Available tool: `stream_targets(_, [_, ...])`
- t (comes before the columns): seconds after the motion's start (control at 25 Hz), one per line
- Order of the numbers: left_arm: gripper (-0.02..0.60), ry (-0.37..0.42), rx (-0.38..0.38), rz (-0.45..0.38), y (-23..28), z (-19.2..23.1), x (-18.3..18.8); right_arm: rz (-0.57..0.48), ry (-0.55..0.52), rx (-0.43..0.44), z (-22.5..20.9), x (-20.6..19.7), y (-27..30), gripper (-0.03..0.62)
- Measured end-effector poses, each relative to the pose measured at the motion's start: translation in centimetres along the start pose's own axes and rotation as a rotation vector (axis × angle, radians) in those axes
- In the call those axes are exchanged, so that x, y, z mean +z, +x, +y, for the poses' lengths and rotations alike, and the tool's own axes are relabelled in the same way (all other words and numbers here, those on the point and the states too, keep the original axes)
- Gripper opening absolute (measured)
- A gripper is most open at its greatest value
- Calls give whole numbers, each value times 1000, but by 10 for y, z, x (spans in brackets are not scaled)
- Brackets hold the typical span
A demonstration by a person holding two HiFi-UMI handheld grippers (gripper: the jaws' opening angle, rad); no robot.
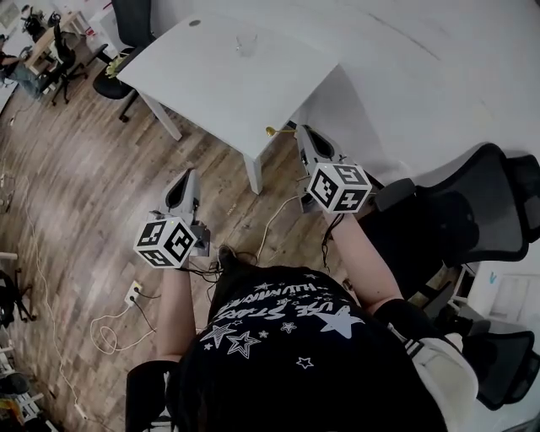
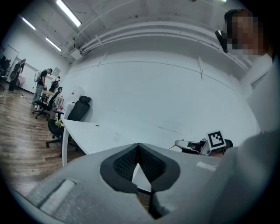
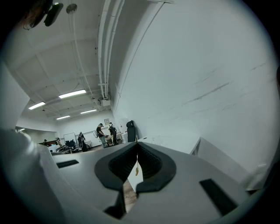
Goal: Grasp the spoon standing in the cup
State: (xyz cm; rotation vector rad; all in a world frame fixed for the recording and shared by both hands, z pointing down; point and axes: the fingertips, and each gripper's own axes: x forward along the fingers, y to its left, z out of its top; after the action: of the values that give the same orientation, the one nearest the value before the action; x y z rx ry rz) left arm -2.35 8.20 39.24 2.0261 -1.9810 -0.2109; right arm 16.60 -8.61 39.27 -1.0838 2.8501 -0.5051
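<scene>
Fingers [image 3: 148,162] of the right gripper [image 1: 297,129] clamp the spoon [image 3: 137,169], well clear of the cup [image 1: 245,44]; the left gripper's [image 1: 192,174] fingers are together.

Place: open-plan office is indicated | white table [image 1: 211,80] | swivel chair [image 1: 128,24] beside it | desks [image 1: 40,52] beyond it | strip lights [image 2: 68,13] above it

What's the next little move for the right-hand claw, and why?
Probably keep the right gripper shut and carry it over the table: its jaws already pinch what looks like a small golden spoon, beside the table's edge, far from the clear cup.
</scene>
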Motion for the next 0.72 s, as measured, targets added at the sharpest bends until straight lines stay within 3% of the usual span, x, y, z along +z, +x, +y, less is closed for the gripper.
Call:
stream_targets(0.44, [8, 0, 18, 6, -19, -70, -35, -7, 16, 5, -42, -7, -89, 14])
stream_targets(0.72, [8, 26, 26, 13, -32, -102, -38, -8, 43, 28, -47, -7, -113, 14])
